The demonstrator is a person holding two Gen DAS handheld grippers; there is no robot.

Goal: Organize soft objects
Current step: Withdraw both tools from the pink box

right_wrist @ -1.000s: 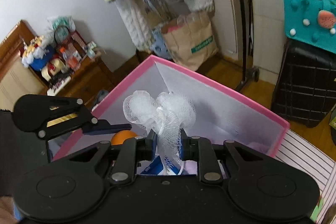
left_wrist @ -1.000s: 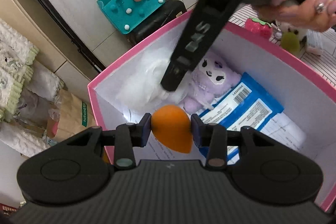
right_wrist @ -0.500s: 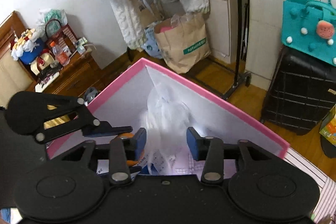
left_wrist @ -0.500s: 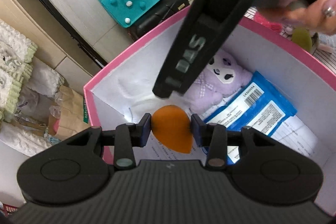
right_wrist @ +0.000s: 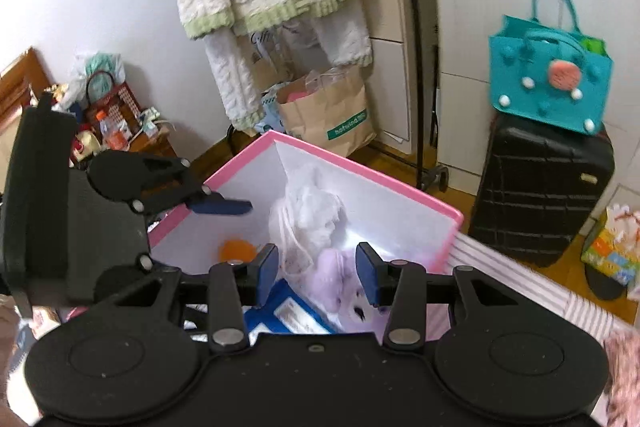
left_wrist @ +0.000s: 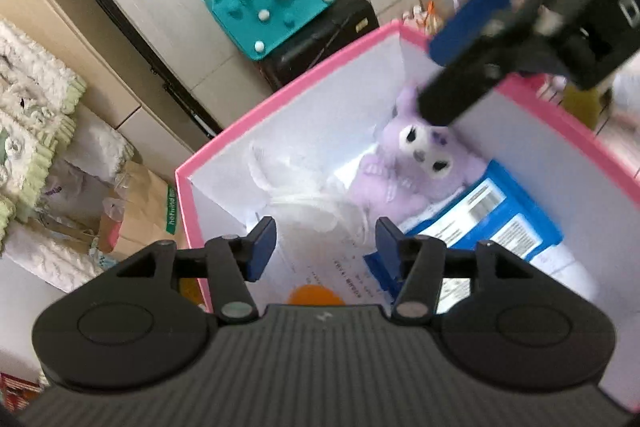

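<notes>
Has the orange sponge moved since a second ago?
Yes. The orange sponge has left the open left gripper and dropped to the floor of the pink box, lying near its left wall, apart from the purple plush.

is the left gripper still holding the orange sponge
No, the left gripper is open and empty, and the orange sponge lies in the pink box.

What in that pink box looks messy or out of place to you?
Nothing looks damaged or spilled. The white mesh puff slumps against the pink box corner, the purple plush leans on a blue packet, and the orange sponge lies apart. Both grippers are open.
</notes>
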